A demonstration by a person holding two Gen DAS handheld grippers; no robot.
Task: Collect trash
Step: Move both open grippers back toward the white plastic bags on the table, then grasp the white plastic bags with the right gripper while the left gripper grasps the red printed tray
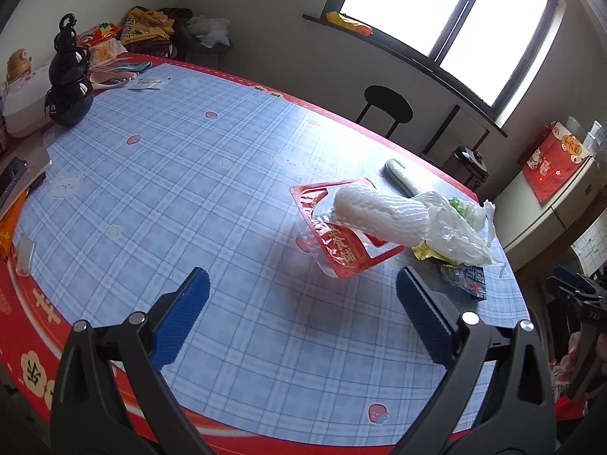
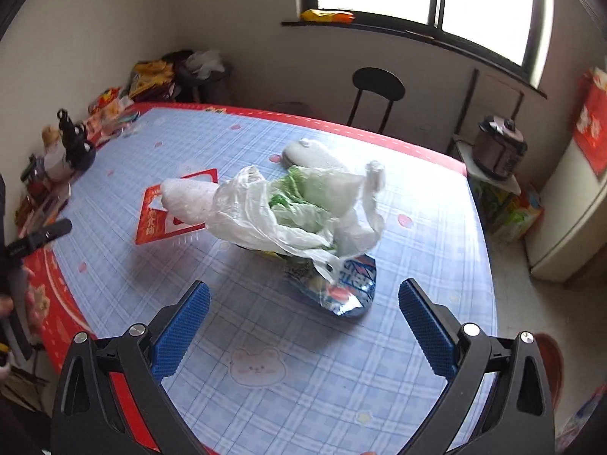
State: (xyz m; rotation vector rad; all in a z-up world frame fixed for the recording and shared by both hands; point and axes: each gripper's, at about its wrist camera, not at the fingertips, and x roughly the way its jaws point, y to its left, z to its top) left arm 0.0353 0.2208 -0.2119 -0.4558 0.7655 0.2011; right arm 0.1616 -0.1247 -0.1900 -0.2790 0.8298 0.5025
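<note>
Now both tongs hover spread apart above the blue plaid tablecloth (image 1: 170,174), gripping nothing: left gripper (image 1: 302,295), right gripper (image 2: 303,305). Ahead lies the trash: a crumpled white plastic bag (image 2: 265,212) holding what looks like green leaves, a white foam net sleeve (image 1: 375,212), a red plastic tray (image 1: 341,254) and a blue foil wrapper (image 2: 353,284).

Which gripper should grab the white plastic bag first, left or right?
Right, probably. The right gripper is open and faces the white plastic bag head-on. The left gripper, also open, lines up with the red packet; the bag sits off to its right.
</note>
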